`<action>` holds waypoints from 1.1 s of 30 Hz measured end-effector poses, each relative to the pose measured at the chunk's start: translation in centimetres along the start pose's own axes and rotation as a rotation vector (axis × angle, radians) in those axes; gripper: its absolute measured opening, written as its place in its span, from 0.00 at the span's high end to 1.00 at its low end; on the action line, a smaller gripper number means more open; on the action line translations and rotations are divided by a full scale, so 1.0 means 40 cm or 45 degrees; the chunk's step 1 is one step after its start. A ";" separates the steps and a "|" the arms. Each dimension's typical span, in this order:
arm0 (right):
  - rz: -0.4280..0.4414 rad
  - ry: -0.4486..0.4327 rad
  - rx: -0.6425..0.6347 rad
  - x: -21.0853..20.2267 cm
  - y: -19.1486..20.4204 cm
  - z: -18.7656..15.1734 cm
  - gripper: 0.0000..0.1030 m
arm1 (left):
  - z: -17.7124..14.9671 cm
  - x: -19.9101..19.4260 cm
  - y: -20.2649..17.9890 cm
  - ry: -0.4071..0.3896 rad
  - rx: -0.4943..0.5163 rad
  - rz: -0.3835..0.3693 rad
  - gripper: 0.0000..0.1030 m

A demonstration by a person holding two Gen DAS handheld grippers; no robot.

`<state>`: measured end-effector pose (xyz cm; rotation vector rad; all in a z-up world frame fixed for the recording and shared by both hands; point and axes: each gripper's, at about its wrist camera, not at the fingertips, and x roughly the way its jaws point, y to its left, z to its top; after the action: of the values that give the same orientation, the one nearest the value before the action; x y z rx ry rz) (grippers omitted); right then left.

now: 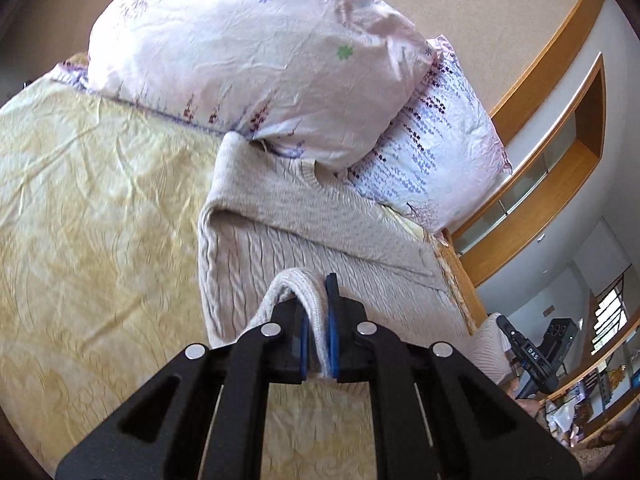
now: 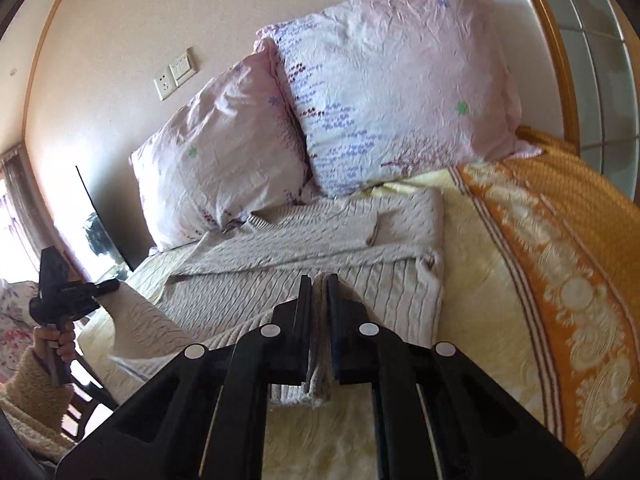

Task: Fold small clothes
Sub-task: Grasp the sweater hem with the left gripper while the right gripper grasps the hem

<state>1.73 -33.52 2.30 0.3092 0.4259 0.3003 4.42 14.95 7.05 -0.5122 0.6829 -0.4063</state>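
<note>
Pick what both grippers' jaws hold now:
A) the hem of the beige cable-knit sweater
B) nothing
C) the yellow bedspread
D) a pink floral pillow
A: the left gripper and right gripper each pinch an edge of the beige cable-knit sweater.

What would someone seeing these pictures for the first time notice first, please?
A beige knitted sweater lies on the yellow bedspread, its sleeves folded across its body. Each tool is shut on its near hem: the left tool and the right tool. Behind it, two pink flowered pillows lean against the wall at the head of the bed.
</note>
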 end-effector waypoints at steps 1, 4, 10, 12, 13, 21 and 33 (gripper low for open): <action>-0.035 -0.039 -0.024 0.005 0.007 0.018 0.93 | 0.019 0.013 -0.005 -0.021 0.006 0.012 0.93; -0.157 -0.189 -0.102 0.022 0.025 0.077 0.99 | 0.075 0.051 -0.016 -0.097 0.007 0.047 0.93; 0.040 0.025 0.097 0.135 -0.013 0.135 0.99 | 0.131 0.153 -0.031 -0.123 0.012 0.097 0.93; 0.224 0.203 0.250 0.150 -0.035 0.108 0.99 | 0.131 0.168 -0.026 -0.106 0.006 0.094 0.93; 0.308 0.269 0.318 0.148 -0.045 0.092 0.98 | 0.132 0.171 -0.023 -0.102 0.004 0.091 0.93; 0.693 0.692 0.790 0.160 -0.046 -0.032 0.51 | 0.134 0.183 -0.015 -0.086 0.005 0.072 0.93; 0.557 0.822 0.850 0.289 -0.015 -0.131 0.92 | 0.134 0.188 -0.007 -0.075 -0.012 0.067 0.93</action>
<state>9.56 -28.86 -6.56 0.9754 1.1035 0.6910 13.33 12.56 7.06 -0.5123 0.6407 -0.3376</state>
